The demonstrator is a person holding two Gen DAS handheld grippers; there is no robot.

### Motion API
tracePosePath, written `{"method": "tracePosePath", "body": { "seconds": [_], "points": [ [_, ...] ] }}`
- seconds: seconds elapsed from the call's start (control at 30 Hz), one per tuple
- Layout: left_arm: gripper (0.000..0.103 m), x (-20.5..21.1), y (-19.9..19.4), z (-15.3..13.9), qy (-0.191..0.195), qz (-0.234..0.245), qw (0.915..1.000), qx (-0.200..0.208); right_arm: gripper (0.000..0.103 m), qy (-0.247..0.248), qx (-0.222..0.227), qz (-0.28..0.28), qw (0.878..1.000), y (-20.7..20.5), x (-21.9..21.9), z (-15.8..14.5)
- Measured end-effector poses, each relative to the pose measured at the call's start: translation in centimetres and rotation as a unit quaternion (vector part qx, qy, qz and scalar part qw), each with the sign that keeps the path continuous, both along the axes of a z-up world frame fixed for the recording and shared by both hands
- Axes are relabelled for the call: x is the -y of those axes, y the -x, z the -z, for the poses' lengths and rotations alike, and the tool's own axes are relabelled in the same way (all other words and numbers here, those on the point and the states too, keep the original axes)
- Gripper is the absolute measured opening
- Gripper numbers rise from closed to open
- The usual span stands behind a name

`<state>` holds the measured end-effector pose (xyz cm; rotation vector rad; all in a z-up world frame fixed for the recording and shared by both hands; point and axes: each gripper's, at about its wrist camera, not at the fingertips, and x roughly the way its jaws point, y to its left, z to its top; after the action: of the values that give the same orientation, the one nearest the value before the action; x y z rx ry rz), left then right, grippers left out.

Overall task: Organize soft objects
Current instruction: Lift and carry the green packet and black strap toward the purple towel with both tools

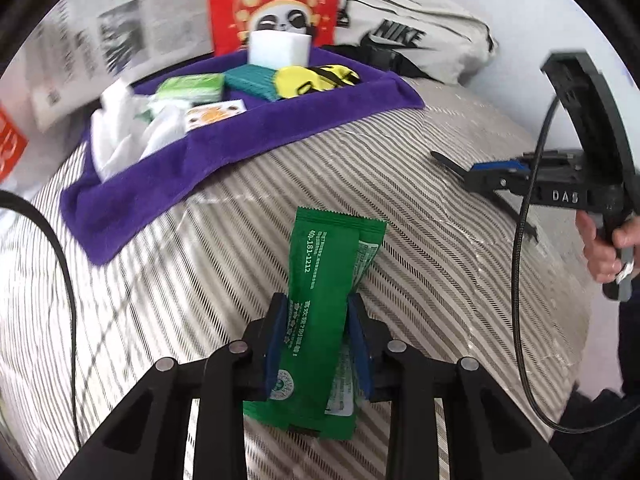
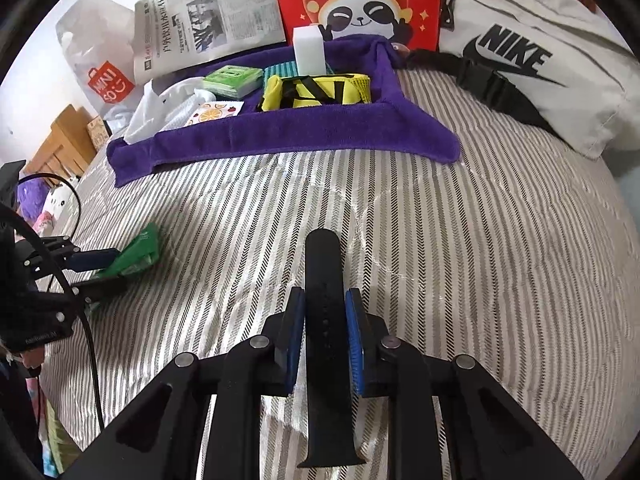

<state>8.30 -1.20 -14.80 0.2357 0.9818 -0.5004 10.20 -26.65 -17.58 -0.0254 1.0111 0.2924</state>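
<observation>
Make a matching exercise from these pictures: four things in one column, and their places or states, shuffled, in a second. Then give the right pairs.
Things:
1. green packet
2. black strap
3. white block
4. Nike bag

Places or states:
A. upright at the back of the purple tray
B. clamped in the right gripper
C. beside the tray, on the striped cover
D. clamped in the left gripper

Pairs: 1-D, 2-B, 3-A, 4-C

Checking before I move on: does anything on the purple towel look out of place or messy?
The white cloth is crumpled and spills over the purple towel at its left edge, while the other items sit tidily on it.
</observation>
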Motion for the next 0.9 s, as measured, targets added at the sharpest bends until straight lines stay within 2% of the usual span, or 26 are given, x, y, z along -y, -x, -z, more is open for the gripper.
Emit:
{"method": "tracePosePath", "body": {
  "seconds": [0.27,0.43,0.5,0.63,0.73,0.9],
  "points": [
    [0.028,-2.6,0.7,-0.6,0.033,-0.05,0.9982,-0.006,0.021,0.015,-0.007,-0.013,1.0,-0.2,-0.8,0.3],
    [0.029,-2.1,0.9,0.1,-0.001,-0.043,0.9991,-0.007,0.022,0.034,-0.011,-0.029,0.999,0.2,-1.0,0.6],
    [0.032,-1.9,1.1,0.1,-0.012,-0.038,0.9992,0.0,0.027,0.032,-0.016,-0.032,0.999,0.5,-0.9,0.6],
    [0.032,-1.8,1.2,0.1,-0.013,-0.034,0.9993,0.003,0.027,0.048,-0.024,-0.035,0.998,1.4,-1.0,0.6],
    [0.033,-1.7,1.3,0.1,-0.017,-0.032,0.9993,0.008,0.026,0.068,-0.012,-0.044,0.997,1.9,-1.6,0.8],
    [0.029,-1.7,1.4,0.1,-0.014,-0.032,0.9994,0.004,0.021,0.06,-0.009,-0.043,0.997,1.6,-1.4,0.9]
  ]
}}
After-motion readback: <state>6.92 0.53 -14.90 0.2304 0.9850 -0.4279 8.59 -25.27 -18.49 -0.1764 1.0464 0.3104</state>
